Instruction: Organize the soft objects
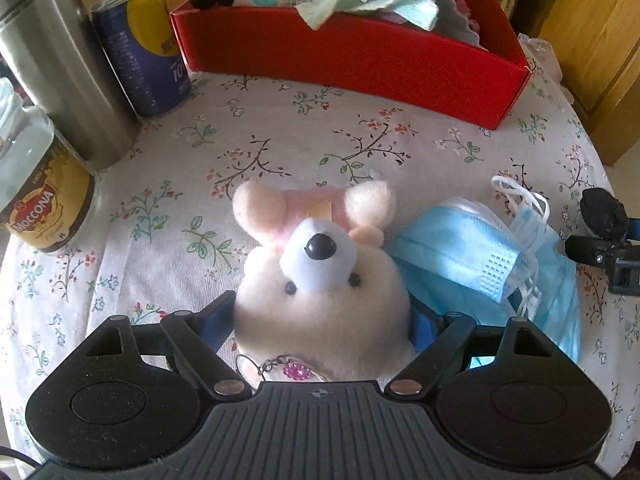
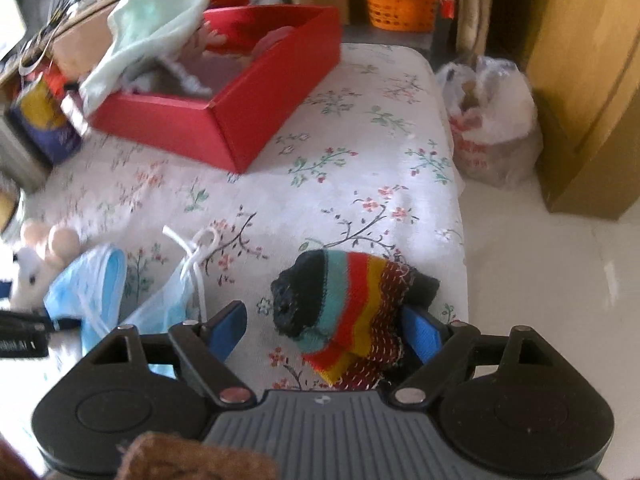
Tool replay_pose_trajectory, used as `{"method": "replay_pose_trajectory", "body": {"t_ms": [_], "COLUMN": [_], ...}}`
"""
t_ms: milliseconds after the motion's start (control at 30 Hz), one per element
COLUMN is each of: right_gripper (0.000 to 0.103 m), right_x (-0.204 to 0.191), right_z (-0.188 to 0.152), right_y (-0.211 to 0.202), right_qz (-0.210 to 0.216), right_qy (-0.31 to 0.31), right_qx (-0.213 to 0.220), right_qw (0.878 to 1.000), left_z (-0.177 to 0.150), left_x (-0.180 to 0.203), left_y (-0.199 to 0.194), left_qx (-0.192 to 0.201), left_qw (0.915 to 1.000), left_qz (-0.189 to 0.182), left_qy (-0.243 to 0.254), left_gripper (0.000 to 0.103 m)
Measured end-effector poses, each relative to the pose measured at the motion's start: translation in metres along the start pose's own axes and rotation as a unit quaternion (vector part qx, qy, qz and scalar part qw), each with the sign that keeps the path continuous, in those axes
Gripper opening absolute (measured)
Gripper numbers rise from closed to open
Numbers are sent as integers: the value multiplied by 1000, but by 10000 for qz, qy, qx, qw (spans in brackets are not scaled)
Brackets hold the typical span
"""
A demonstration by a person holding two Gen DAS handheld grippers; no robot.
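We have the left gripper (image 1: pixel 322 320) straddling a cream plush mouse (image 1: pixel 320 280) on the floral cloth (image 1: pixel 280 128), fingers spread wide; we cannot tell whether the pads press its sides. The right gripper (image 2: pixel 324 330) stands released around a striped sock (image 2: pixel 352 304). Blue masks (image 1: pixel 480 256) lie between them; the red box (image 1: pixel 360 60) sits far.

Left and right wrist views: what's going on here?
A person is sorting soft things into the red box on the flowered tablecloth. The left tool straddles a white plush toy; whether its pads press it isn't clear. The right tool is open around a striped sock, one pad clear of it. Blue face masks lie between the two. A pale green cloth and other soft things already sit in the box.
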State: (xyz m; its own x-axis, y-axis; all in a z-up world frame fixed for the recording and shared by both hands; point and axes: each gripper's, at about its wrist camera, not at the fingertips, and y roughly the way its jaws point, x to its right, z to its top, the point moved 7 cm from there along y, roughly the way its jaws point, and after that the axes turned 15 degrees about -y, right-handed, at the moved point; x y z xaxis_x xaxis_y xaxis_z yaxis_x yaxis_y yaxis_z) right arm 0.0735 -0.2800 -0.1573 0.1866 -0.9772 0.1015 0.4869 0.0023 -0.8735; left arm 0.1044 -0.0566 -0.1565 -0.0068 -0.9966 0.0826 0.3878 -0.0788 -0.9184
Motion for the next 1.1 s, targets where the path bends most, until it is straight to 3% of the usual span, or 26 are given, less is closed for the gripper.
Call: {"method": "replay_pose_trajectory", "body": {"t_ms": [100,200,233,400,567,867,1100], "right_gripper": [49,30,17,13,2,0,0], "right_x": [-2,-3,-3,-2,-3,-17,-24], "right_z": [-1,0,0,-3,-4,-9,-2], "right_y": [-2,-6,-6,-7,-9,-17,-35], "right_qz": [-105,-37,59,109,535,942,1143], "right_qy": [-165,-179,-124,-101,257,441,545], "right_qx": [9,64,55,53,60,96,362], "right_qw": [9998,9998,9999,9999,9982,9945,9913], "left_z": [-1,-2,-3,-3,-3,-6,-7], "left_x": [3,4,4,5,6,6,3], "left_y": [-3,-6,-8,-13,-17,-25,-39], "left_qx": [39,88,104,171,203,321,523], "left_qw": [10000,9998,9997,9991,9986,9973,9963], "left_qz": [-7,23,46,133,162,161,158], "left_qy": [78,172,210,369,460,635,658], "left_gripper": [79,77,77,77,76,75,74]}}
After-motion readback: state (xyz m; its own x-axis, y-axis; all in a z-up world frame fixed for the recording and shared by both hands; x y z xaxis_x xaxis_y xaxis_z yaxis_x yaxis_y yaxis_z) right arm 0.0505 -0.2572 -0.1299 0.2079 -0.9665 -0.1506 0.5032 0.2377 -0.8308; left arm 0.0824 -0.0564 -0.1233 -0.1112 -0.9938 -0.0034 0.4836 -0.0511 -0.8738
